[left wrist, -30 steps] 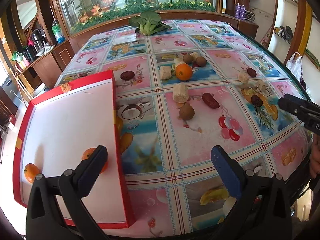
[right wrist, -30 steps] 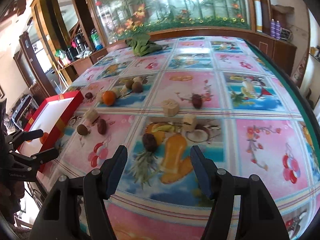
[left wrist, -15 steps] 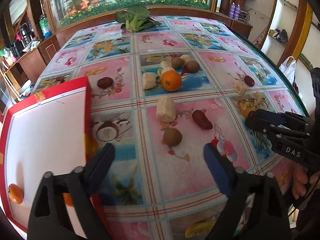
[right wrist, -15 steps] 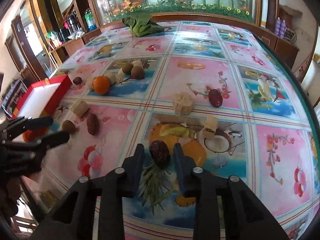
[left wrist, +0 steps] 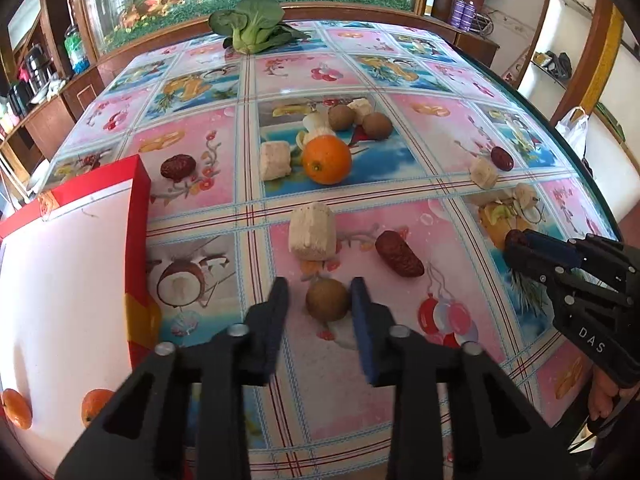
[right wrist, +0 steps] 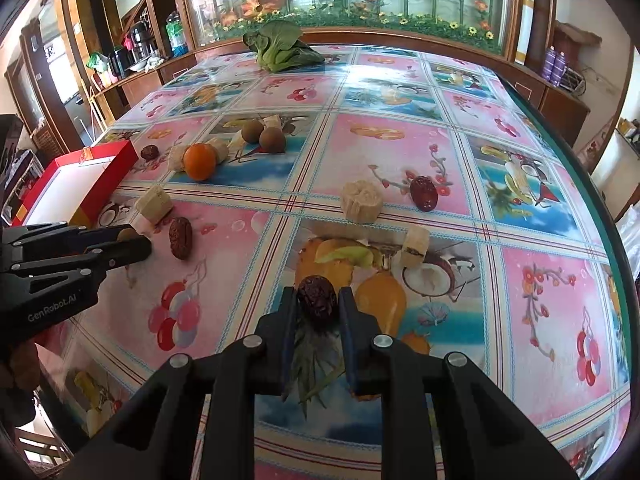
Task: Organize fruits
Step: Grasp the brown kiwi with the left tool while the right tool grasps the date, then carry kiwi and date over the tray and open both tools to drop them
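On the left edge of the table, a red box (left wrist: 138,240) with a white floor is being used as the container; two small oranges (left wrist: 16,408) are lying in it near its close end, and the rest of the floor in view is bare. Just right of the box, a brown kiwi (left wrist: 327,299) is being pinched between the pads of the left gripper (left wrist: 320,300); in the left wrist view the right pad is touching it, while a sliver of gap seems to be showing at the left pad, so the grip is being judged as only just made. The kiwi is resting on the fruit-print tablecloth (left wrist: 400,152), not lifted.

Farther right, a dark red jujube (right wrist: 318,300) is being closed on by the right gripper (right wrist: 318,304); its jaws are closing with both pads against the fruit's sides, and the fruit is also lying on the cloth.

Step in hand is being read as a double pick-up. Next, both fruits are to be lifted clear and carried leftward over the box wall, with squeeze kept light, since a round kiwi could be rolled out.

Loose on the cloth are being left a large orange (left wrist: 327,160), more kiwis, jujubes and pale cut chunks.
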Tool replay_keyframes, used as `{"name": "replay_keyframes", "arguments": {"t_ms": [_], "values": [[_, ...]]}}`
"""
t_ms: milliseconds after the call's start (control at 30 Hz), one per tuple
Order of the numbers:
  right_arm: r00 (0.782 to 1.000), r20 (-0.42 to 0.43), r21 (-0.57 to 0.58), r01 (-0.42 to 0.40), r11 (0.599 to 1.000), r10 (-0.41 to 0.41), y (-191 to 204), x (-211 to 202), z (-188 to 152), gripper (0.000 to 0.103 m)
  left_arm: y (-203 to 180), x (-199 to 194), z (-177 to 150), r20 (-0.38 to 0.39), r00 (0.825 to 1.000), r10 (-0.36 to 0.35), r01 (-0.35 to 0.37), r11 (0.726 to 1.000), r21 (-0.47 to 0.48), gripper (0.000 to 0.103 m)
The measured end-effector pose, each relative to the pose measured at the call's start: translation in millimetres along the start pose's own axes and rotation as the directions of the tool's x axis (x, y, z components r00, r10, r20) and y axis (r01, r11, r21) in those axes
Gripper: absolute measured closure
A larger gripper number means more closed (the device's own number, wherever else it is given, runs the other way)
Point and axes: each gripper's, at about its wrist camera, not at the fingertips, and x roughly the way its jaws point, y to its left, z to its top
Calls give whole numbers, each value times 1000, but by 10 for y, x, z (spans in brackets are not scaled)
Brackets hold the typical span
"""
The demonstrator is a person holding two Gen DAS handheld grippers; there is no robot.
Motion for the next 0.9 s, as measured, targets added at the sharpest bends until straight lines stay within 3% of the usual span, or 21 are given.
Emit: {"name": "replay_keyframes", "arguments": {"t_ms": [233,400,567,667,767,900], "values": [[1000,8,5,-18,1000,18,82,-65,2,84,65,-116,-45,23,999,-44,45,999,-23,79],[996,34,-13,-77,997,77,285,-153,95,84,237,-502,-151,101,994,-45,50,997,-50,79],[982,37,-51,-184,982,185,674,-152,227,84,574,-879,-361,162,987,25,-8,994,-109,79],[965,26,-97,-256,962,260,1044,-112,299,85,816,-1029,-521,172,979,112,-87,985,-148,79],[946,23,-153,-317,936,324,1418,-101,325,85,1007,-1078,-675,161,972,172,-143,974,-176,79],[922,11,-217,-375,901,387,1816,-51,352,85,1209,-1068,-878,125,972,199,-169,962,-213,79]]}}
